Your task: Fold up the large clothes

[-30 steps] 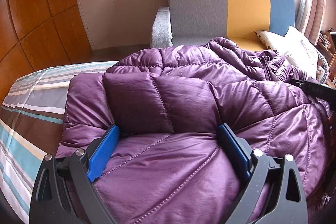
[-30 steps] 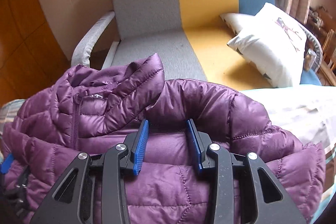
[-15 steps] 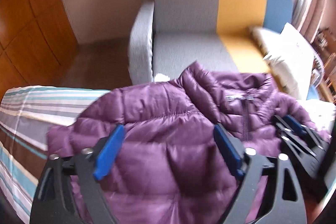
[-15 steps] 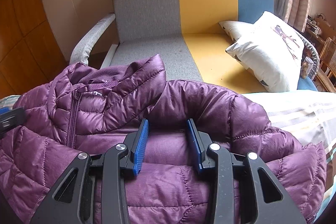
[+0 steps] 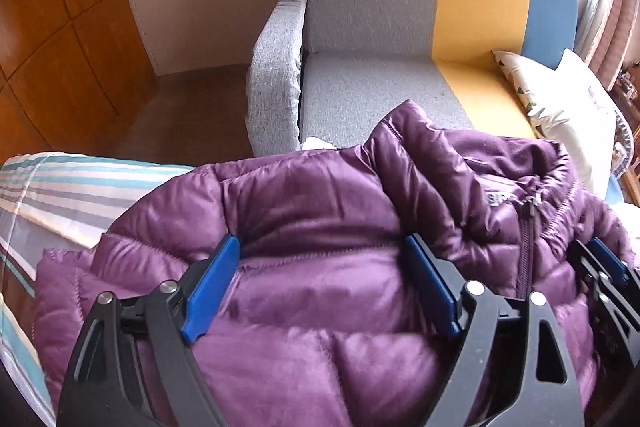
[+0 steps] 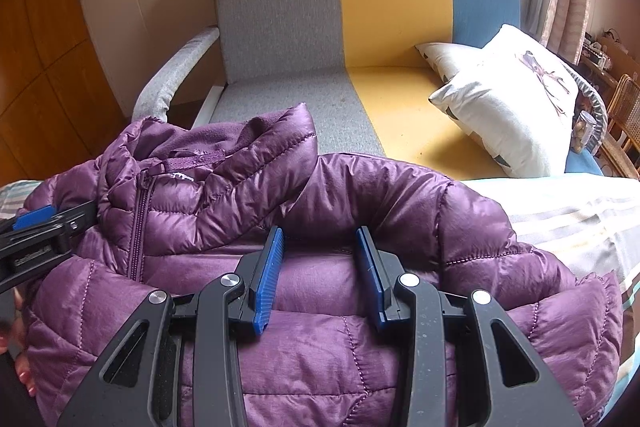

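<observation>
Mid-fold: purple jacket (image 5: 320, 259) fills the lower frame on the striped bed (image 5: 76, 183); left gripper (image 5: 320, 279), jaws just widened, straddles padding, right gripper (image 6: 320, 267) seemingly pinching a fold—next, square the edges.

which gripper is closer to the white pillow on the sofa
Right. The right gripper sits on the purple jacket on the side toward the white pillow; the left gripper is on the jacket's far side, near the sofa's grey armrest.
</observation>
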The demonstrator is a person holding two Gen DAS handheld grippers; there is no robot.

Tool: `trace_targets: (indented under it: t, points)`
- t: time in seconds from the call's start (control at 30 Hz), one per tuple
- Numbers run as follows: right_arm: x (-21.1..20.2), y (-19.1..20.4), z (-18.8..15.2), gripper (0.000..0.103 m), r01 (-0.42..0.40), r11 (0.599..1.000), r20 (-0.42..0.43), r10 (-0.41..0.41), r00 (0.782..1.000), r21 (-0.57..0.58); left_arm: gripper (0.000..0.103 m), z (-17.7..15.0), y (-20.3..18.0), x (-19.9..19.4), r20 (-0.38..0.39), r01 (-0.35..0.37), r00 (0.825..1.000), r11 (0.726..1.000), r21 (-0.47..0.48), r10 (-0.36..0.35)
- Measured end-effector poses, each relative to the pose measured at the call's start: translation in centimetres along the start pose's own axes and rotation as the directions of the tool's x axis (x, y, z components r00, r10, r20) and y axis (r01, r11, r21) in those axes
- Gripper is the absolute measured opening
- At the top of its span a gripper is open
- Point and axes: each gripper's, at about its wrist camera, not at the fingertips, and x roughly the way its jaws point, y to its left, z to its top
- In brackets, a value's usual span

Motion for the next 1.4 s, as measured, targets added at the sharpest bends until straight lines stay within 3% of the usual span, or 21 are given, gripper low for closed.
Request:
trace_targets:
  t: [0.07, 0.1, 0.2, 0.27, 0.43, 0.67, 0.83, 1.13, 1.4]
  points:
    - [0.1, 0.0, 0.2, 0.039, -0.002, 1.000, -0.010, 0.002, 1.000, -0.002, 0.090, -0.7, 0.8, -1.8, 0.026, 0.021, 0.999, 1.000, -0.021, -0.020]
    - [0.0, 0.0, 0.4, 0.043, -0.012, 1.000, -0.016, 0.012, 1.000, 0.001, 0.096, -1.0, 1.3, -3.0, 0.055, 0.026, 0.998, 0.999, -0.037, -0.024]
    - [-0.7, -0.3, 0.9, 0.060, -0.058, 0.998, -0.031, 0.058, 0.998, -0.003, 0.098, -1.7, 2.6, -6.5, 0.145, 0.037, 0.989, 0.998, -0.055, -0.029]
    - [-2.3, -0.1, 1.1, 0.060, -0.036, 0.999, -0.005, 0.036, 0.999, -0.026, 0.100, -2.5, 3.2, -8.4, 0.174, 0.027, 0.985, 0.999, -0.039, -0.020]
    - [-6.9, -0.5, 0.1, 0.060, -0.076, 0.996, 0.027, 0.077, 0.997, -0.038, 0.101, -6.3, 5.2, -11.9, 0.175, 0.002, 0.984, 1.000, -0.014, 0.001]
    - [-12.8, -1.5, -4.8, 0.060, -0.144, 0.989, 0.014, 0.145, 0.989, -0.044, 0.101, -12.6, 7.0, -15.1, 0.130, -0.004, 0.991, 1.000, -0.005, 0.004]
    - [-17.4, -2.9, -8.3, 0.060, -0.177, 0.983, 0.011, 0.178, 0.984, -0.051, 0.101, -17.5, 7.4, -18.0, 0.132, -0.004, 0.991, 0.997, 0.077, -0.006]
    - [-23.2, -6.6, -15.6, 0.060, -0.168, 0.985, -0.029, 0.167, 0.986, -0.046, 0.101, -24.7, 10.2, -21.0, 0.099, -0.030, 0.995, 0.998, 0.062, 0.024]
    - [-27.2, -9.6, -22.4, 0.060, -0.153, 0.988, -0.075, 0.151, 0.986, -0.027, 0.101, -29.9, 12.9, -24.1, 0.132, -0.046, 0.991, 0.997, 0.054, 0.039]
